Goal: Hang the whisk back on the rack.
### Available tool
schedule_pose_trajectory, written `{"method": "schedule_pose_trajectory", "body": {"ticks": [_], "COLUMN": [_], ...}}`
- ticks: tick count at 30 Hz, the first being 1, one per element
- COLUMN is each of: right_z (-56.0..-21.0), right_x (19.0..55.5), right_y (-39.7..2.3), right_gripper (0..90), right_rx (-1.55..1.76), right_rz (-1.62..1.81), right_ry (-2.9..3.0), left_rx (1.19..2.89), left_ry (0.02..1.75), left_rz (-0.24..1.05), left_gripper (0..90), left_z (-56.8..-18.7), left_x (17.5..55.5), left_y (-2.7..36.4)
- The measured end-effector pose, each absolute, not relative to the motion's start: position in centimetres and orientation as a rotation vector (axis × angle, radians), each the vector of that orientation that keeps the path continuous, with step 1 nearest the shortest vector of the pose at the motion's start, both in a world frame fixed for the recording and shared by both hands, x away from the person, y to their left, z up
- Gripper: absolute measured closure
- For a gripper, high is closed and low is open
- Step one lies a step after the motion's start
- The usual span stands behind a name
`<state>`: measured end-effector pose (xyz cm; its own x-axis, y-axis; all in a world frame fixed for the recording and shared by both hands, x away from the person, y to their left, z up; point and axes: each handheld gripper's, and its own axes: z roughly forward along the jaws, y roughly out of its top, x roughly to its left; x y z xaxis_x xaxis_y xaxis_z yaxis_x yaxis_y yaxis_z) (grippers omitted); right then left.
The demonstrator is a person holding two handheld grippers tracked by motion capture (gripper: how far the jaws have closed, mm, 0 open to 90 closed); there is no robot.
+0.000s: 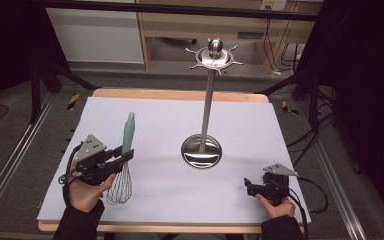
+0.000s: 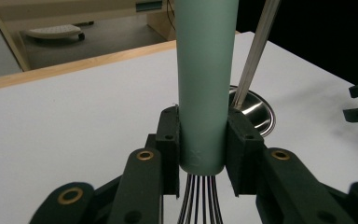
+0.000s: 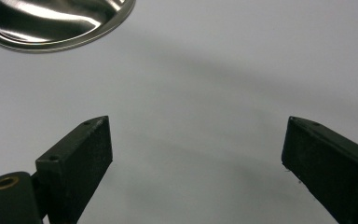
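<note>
Left hand-held gripper (image 1: 125,156): we squeeze the green handle of the whisk (image 1: 128,132), just above its wires
Whisk: its wire end hangs down near the left side of the table (image 1: 145,107)
Right hand-held gripper (image 3: 196,154): wide apart, holding nothing
Stand (image 1: 201,151): shiny, in the middle of the table

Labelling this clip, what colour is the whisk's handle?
Pale sage green handle, clearest in the left gripper view.

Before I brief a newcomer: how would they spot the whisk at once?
Start at the steel stand mid-table, then look left to the left gripper. Its jaws clamp the whisk: pale green handle pointing away, wire loops toward the person, the sole utensil on the white table.
</note>
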<state>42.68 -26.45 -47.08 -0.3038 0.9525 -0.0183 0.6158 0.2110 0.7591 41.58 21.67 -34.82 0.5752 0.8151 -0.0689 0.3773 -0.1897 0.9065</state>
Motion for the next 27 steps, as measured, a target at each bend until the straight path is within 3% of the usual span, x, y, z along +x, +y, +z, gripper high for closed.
{"method": "schedule_pose_trajectory", "body": {"ticks": [27], "right_z": [-47.2], "right_x": [42.9], "right_y": [-26.4], "right_gripper": [9.0], "right_rx": [1.453], "right_rz": [0.892], "right_ry": [2.000], "left_rx": [1.735], "left_ry": [0.891], "left_rz": [0.579], "left_gripper": [68.9], "left_z": [-31.7], "left_x": [42.8], "left_y": [18.9]}}
